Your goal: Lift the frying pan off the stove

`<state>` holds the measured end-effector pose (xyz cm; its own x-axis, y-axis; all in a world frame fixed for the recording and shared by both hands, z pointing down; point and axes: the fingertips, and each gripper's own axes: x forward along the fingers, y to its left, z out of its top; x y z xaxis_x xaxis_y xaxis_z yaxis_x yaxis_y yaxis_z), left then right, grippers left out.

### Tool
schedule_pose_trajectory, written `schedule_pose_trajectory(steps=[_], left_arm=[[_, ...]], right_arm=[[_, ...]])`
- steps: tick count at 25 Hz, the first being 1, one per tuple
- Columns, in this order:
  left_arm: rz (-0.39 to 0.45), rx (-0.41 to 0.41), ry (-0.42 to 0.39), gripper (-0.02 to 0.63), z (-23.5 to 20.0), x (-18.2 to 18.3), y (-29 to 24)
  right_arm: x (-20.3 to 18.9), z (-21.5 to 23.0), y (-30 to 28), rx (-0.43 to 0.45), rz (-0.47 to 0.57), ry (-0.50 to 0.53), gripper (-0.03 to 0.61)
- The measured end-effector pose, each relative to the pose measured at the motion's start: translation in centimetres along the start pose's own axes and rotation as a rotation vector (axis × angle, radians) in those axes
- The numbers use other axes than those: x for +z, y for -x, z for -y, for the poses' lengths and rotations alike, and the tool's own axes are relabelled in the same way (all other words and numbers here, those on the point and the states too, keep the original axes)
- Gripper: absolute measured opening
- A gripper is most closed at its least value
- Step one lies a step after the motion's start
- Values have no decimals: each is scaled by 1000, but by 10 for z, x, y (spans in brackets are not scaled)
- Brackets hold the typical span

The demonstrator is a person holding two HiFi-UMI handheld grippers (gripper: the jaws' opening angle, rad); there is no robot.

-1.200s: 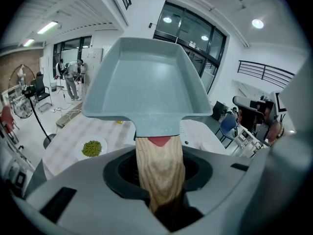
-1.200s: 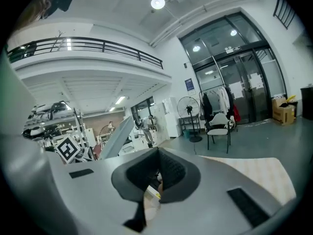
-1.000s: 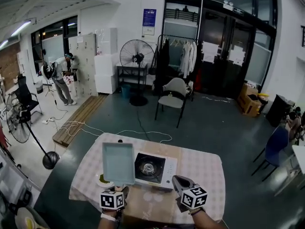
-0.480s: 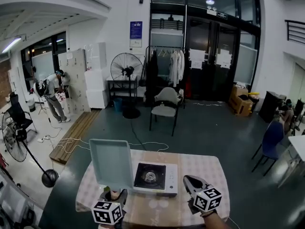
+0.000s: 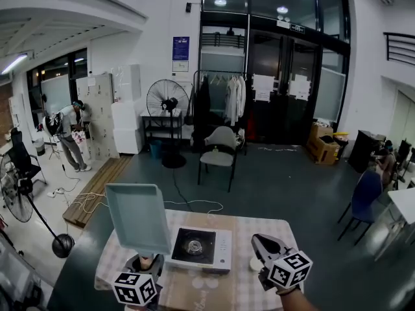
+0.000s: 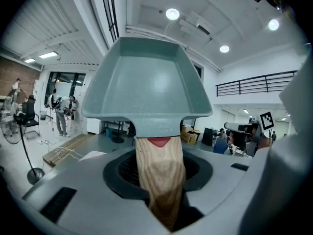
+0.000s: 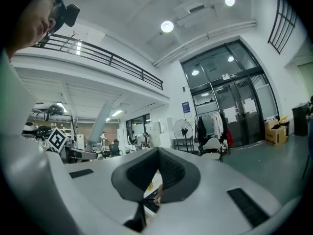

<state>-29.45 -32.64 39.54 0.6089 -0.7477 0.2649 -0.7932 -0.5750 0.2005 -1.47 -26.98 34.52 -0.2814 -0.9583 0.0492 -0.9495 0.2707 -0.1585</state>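
The frying pan (image 5: 137,218) is square and pale teal, with a wooden handle (image 6: 159,175). It hangs in the air over the table's left part, beside and above the stove (image 5: 194,247), whose black burner is bare. My left gripper (image 5: 144,263) is shut on the wooden handle; in the left gripper view the pan (image 6: 146,89) tilts up in front of the jaws. My right gripper (image 5: 262,246) hovers to the right of the stove. Its pads (image 7: 168,173) meet with nothing between them.
The stove stands on a checked tablecloth over the table (image 5: 266,297), with a small white object (image 5: 255,263) to its right. Beyond the table are a chair (image 5: 217,151), a standing fan (image 5: 167,105), a clothes rack (image 5: 227,99) and a person (image 5: 68,131) far left.
Both grippers have risen. The pan has gone up with the left gripper and now sits higher above the table, left of the stove. The head view has tilted upward.
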Motion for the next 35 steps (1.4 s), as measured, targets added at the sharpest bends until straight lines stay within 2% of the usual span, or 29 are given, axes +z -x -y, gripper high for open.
schedule_pose_trajectory(steps=[6, 16, 22, 35], left_arm=[[43, 22, 19, 163, 35, 17, -5], [77, 73, -49, 163, 87, 24, -21], [85, 61, -44, 163, 104, 23, -25], [84, 109, -101, 163, 110, 15, -22]], right_arm=[[21, 33, 23, 15, 14, 18, 6], [31, 90, 60, -3, 57, -4, 5], [34, 99, 65, -4, 74, -15, 5], [29, 113, 71, -24, 77, -11, 5]])
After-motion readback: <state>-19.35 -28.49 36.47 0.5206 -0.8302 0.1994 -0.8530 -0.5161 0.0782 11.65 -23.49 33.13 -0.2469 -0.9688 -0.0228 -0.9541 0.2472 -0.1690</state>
